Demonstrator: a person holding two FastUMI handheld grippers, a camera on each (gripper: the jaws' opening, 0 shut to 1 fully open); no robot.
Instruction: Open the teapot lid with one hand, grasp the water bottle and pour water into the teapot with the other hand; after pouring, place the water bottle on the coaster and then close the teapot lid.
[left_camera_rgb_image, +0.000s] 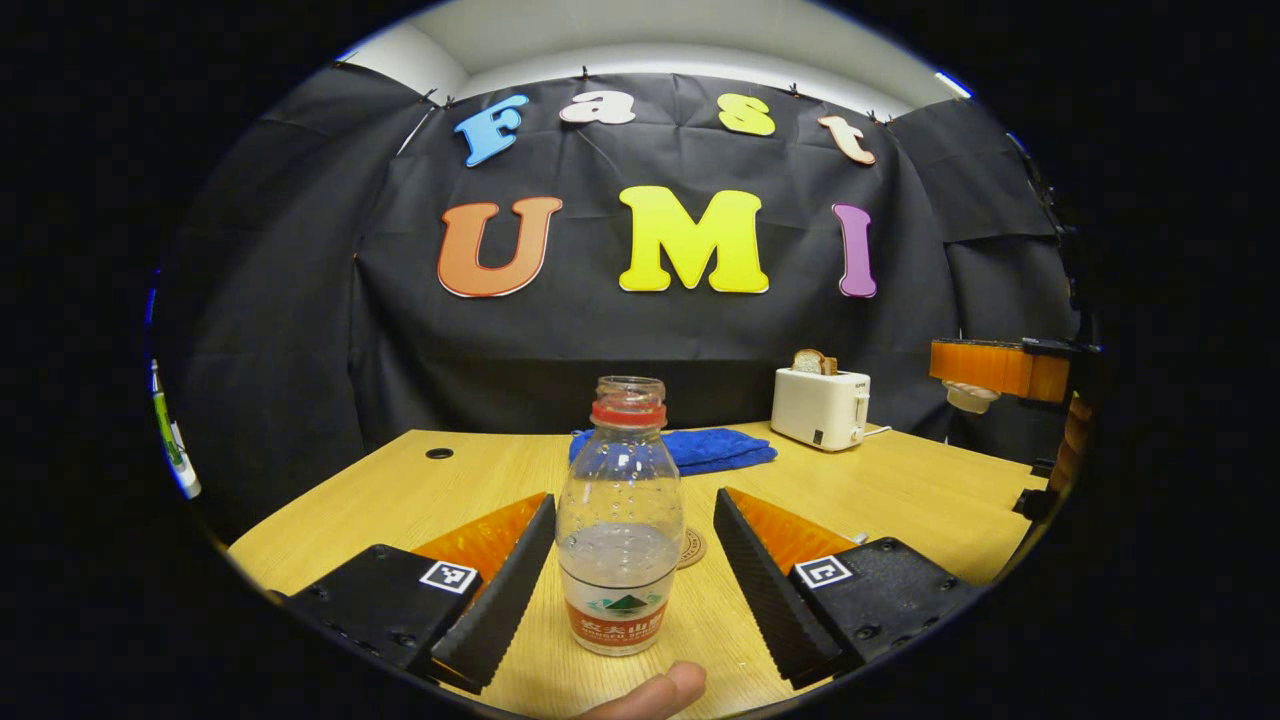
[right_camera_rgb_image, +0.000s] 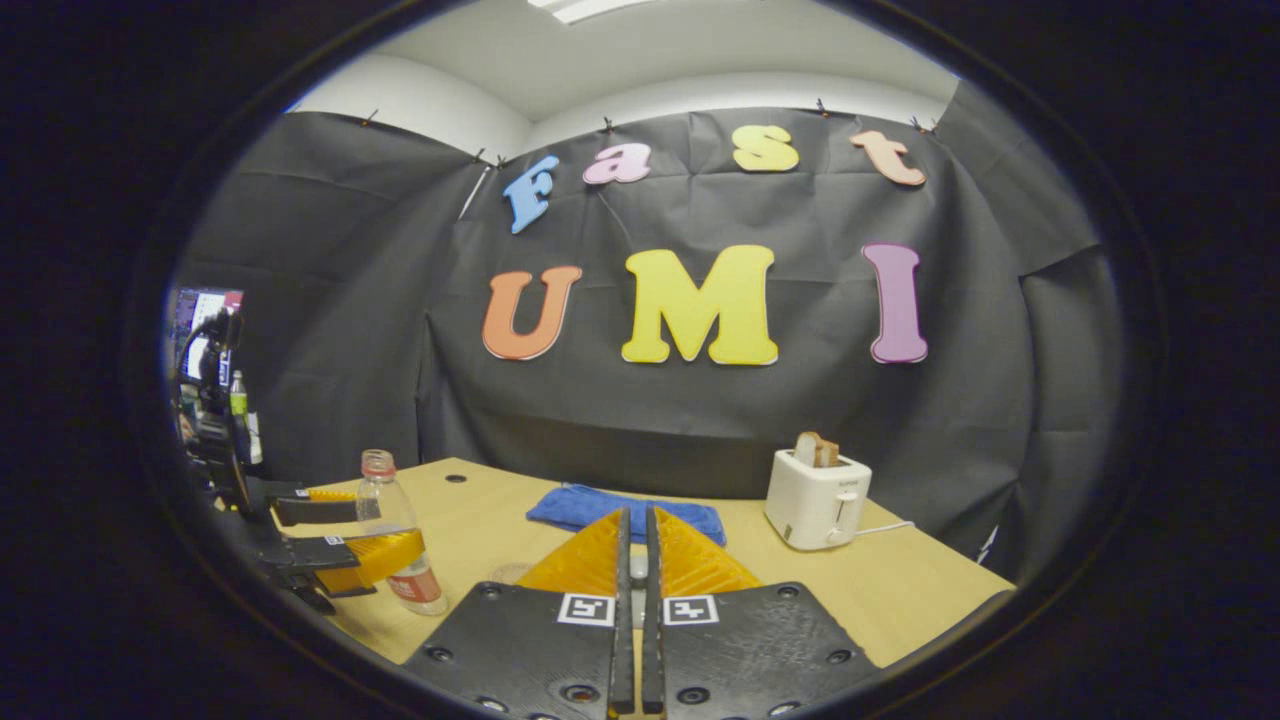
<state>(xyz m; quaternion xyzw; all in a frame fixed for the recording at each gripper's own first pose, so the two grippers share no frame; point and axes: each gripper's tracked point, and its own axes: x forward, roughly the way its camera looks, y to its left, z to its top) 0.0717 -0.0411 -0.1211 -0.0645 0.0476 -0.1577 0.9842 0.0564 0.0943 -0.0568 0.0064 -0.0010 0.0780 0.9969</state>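
Left tongs (left_camera_rgb_image: 628, 570) wide around uncapped, part-filled water bottle (left_camera_rgb_image: 620, 530) | coaster (left_camera_rgb_image: 692, 548) behind it | right tongs (right_camera_rgb_image: 635, 570) narrow, pinching something small.

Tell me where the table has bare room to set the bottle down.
Bare wood lies left of the bottle, out to the small hole, and between the towel and the right finger, below the toaster. It is crowded at the bottle itself: the left gripper brackets it, with the coaster just behind.
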